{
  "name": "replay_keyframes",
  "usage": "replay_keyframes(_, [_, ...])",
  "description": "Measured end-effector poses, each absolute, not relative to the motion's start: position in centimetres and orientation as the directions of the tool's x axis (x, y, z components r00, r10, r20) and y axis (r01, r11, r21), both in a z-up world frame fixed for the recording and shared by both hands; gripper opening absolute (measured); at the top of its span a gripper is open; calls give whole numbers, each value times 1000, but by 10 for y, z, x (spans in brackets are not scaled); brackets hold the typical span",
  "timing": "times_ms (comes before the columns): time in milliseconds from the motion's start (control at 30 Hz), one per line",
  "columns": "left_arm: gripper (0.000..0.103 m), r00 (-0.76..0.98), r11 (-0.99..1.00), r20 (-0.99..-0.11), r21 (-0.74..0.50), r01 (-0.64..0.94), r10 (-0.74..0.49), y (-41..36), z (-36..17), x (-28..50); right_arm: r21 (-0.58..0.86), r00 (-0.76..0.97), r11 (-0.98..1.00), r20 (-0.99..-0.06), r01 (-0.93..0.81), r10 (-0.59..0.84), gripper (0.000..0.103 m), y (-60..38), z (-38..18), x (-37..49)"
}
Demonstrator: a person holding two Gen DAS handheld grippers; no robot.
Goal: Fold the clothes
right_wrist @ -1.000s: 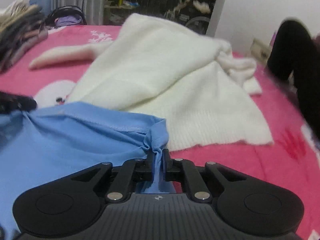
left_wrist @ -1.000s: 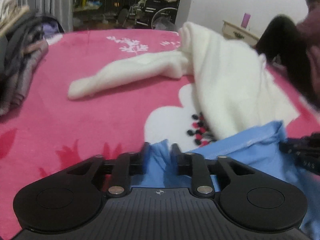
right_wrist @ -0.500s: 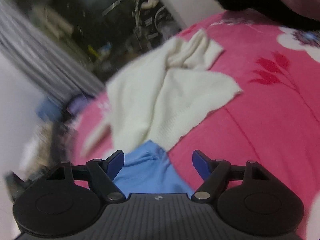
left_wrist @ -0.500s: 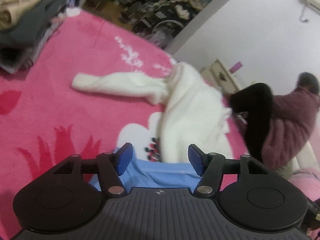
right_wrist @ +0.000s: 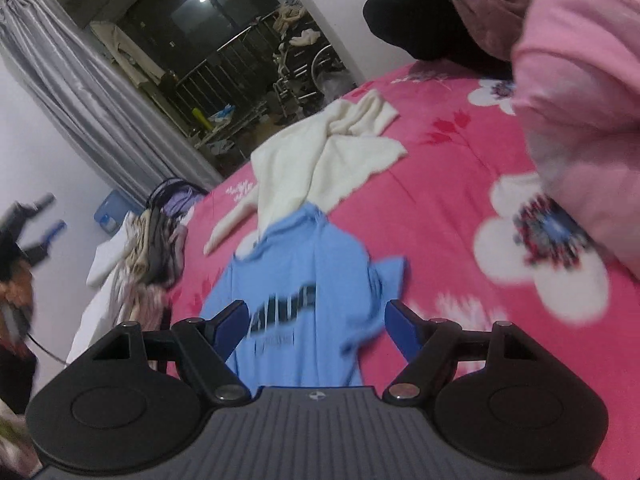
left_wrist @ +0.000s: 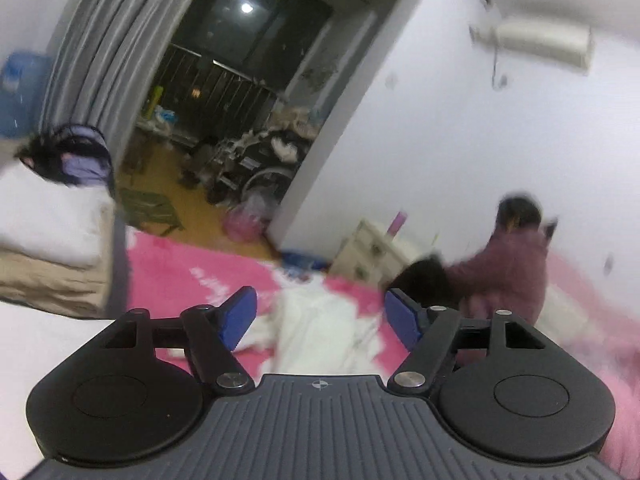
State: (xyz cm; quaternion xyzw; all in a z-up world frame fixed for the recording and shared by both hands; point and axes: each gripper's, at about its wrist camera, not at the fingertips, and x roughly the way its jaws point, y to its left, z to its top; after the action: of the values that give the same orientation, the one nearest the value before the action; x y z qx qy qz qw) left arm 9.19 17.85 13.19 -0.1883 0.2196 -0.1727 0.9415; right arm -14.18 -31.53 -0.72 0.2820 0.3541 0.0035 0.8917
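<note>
Item: blue shirt (right_wrist: 304, 280). Lies spread on the pink flowered bed (right_wrist: 460, 200), dark lettering up, one sleeve angled off to the side; flattened rather than bunched, a lie that suits either a garment laid out for folding or one only part-folded. Motion blur leaves its creases uncertain.

Item: cream sweater (right_wrist: 320, 152). Just beyond the blue shirt, touching or overlapping its far edge, rumpled, one sleeve trailing away. Loose, not folded.

Item: stack of clothes (right_wrist: 152, 240). At the bed's edge, to the side of the blue shirt; appears to be a pile set apart from the working area.

Item: right tongs (right_wrist: 316, 326). Jaws wide apart, holding nothing, hovering above the blue shirt's near end, so the garment rests on the bed alone.

Item: left tongs (left_wrist: 320, 320). Jaws wide apart, empty, raised and pointing across the bed toward the cream sweater (left_wrist: 320, 328); the blue shirt does not show in this view.

Item: person in a maroon jacket (left_wrist: 508, 264). Seated at the far side of the bed, well apart from the blue shirt.
</note>
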Motion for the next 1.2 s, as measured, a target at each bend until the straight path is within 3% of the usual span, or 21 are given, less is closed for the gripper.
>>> replay_keyframes(100, [72, 781, 906, -480, -337, 256, -399, 168, 124, 69, 441, 706, 882, -678, 167, 206, 72, -284, -22, -161])
replay_keyframes(267, [69, 510, 886, -727, -333, 323, -459, 124, 16, 21, 331, 628, 937, -754, 110, 193, 60, -231, -47, -192])
replay_keyframes(367, [61, 334, 862, -809, -372, 344, -483, 102, -53, -7, 266, 580, 962, -795, 70, 177, 53, -200, -62, -211])
replay_keyframes(567, [56, 210, 841, -857, -364, 399, -471, 86, -118, -46, 207, 548, 973, -828, 105, 117, 45, -196, -73, -229])
replay_keyframes(633, [56, 202, 835, -856, -367, 410, -476, 86, -124, -55, 203, 550, 969, -830, 142, 93, 36, -207, -72, -232])
replay_keyframes(700, [54, 191, 827, -852, -380, 414, -487, 86, -128, -56, 198, 551, 963, -832, 180, 68, 10, -218, -71, -234])
replay_keyframes(733, [53, 186, 824, -851, -385, 416, -491, 86, -129, -55, 196, 551, 960, -832, 199, 56, 4, -224, -71, -235])
replay_keyframes(967, [52, 148, 800, -861, -371, 471, -487, 81, -139, -59, 180, 546, 927, -837, 328, -30, 4, -263, -68, -243])
replay_keyframes(1200, [52, 118, 789, -872, -363, 495, -476, 78, -145, -65, 311, 470, 765, -882, 564, 12, 3, -334, -99, -265])
